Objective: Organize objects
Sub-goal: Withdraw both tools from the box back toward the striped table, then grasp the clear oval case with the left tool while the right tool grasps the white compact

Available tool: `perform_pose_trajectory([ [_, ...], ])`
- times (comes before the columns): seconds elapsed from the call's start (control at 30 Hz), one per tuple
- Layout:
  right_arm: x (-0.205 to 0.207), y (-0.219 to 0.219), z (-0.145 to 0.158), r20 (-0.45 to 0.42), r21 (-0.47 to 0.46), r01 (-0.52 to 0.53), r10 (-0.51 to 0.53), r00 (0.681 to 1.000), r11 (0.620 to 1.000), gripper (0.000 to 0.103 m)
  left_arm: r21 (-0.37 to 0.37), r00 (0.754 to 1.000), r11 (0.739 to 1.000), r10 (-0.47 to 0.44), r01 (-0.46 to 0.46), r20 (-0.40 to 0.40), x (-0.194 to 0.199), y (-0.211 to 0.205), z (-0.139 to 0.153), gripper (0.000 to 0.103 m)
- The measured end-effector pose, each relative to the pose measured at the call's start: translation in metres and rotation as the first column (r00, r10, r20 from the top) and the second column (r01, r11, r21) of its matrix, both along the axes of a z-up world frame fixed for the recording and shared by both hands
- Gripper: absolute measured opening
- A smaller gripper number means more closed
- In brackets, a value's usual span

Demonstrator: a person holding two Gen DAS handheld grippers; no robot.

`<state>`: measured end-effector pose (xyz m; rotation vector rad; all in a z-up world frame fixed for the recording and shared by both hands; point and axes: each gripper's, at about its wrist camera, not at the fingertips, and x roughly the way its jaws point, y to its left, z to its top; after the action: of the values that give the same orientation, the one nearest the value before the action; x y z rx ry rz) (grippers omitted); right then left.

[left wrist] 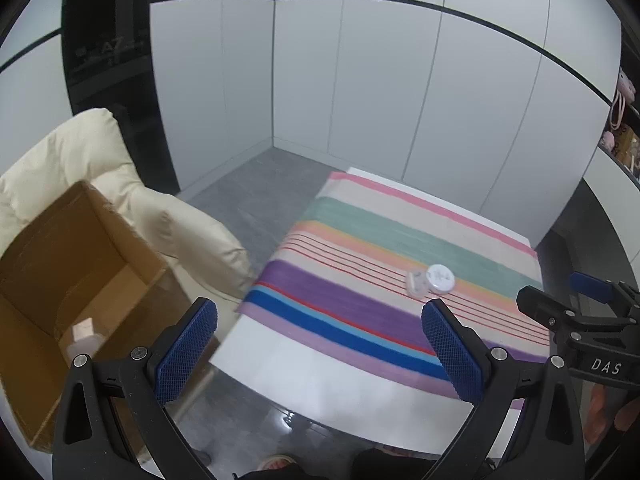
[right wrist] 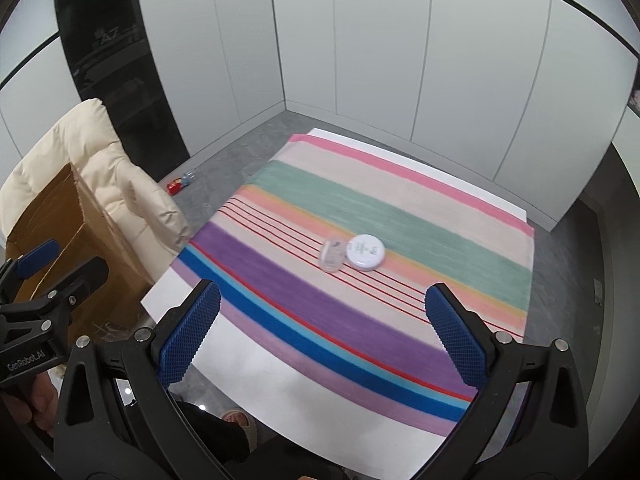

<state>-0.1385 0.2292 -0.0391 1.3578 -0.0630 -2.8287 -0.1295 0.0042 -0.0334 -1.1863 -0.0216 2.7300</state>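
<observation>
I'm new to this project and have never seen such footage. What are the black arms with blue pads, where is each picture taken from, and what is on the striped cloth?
Each picture comes from a fisheye camera mounted on a hand-held tool, looking forward along its two fingers. The first shows the left tool, the second the right tool; the blue parts are the grip pads. Both stand open and hold nothing. A person carries them: part of a hand shows in the right view. On the striped cloth over the white table lie a round white container and, close beside it, a small clear one. To the left, a cardboard box sits against a cream cushioned chair, with something pinkish inside that is too blurred to name.
</observation>
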Motion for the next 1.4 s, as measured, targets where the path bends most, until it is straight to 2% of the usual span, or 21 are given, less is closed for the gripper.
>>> perform_pose_trajectory([
  [0.43, 0.010, 0.058, -0.009, 0.028, 0.024, 0.110, -0.110, 0.994, 0.994, 0.103, -0.028, 0.997, 0.997, -0.078, 0.078, 0.004, -0.002, 0.047, -0.012, 0.102],
  [0.63, -0.002, 0.086, -0.034, 0.066, 0.018, 0.143, -0.144, 0.987, 0.989, 0.103, -0.095, 0.994, 0.990, -0.105, 0.105, 0.007, -0.022, 0.073, -0.033, 0.102],
  [0.77, -0.016, 0.103, -0.049, 0.056, 0.042, 0.155, -0.158, 0.986, 0.987, 0.103, -0.147, 0.990, 0.979, -0.137, 0.139, 0.025, -0.042, 0.096, -0.058, 0.102],
  [0.9, -0.037, 0.109, -0.072, 0.067, 0.073, 0.121, -0.126, 0.990, 0.990, 0.103, -0.163, 0.985, 0.972, -0.162, 0.171, 0.067, -0.058, 0.114, -0.086, 0.100],
  [1.1, -0.067, 0.111, -0.120, 0.123, 0.062, 0.073, -0.080, 0.989, 0.995, 0.097, -0.147, 0.974, 0.971, -0.167, 0.189, 0.152, -0.086, 0.136, -0.134, 0.093],
  [1.27, -0.084, 0.108, -0.154, 0.151, 0.045, 0.053, -0.059, 0.987, 0.998, 0.093, -0.138, 0.967, 0.970, -0.173, 0.201, 0.187, -0.101, 0.154, -0.166, 0.083],
  [1.4, -0.092, 0.111, -0.178, 0.155, 0.054, 0.066, -0.074, 0.985, 0.996, 0.092, -0.134, 0.966, 0.971, -0.168, 0.196, 0.195, -0.114, 0.163, -0.191, 0.081],
])
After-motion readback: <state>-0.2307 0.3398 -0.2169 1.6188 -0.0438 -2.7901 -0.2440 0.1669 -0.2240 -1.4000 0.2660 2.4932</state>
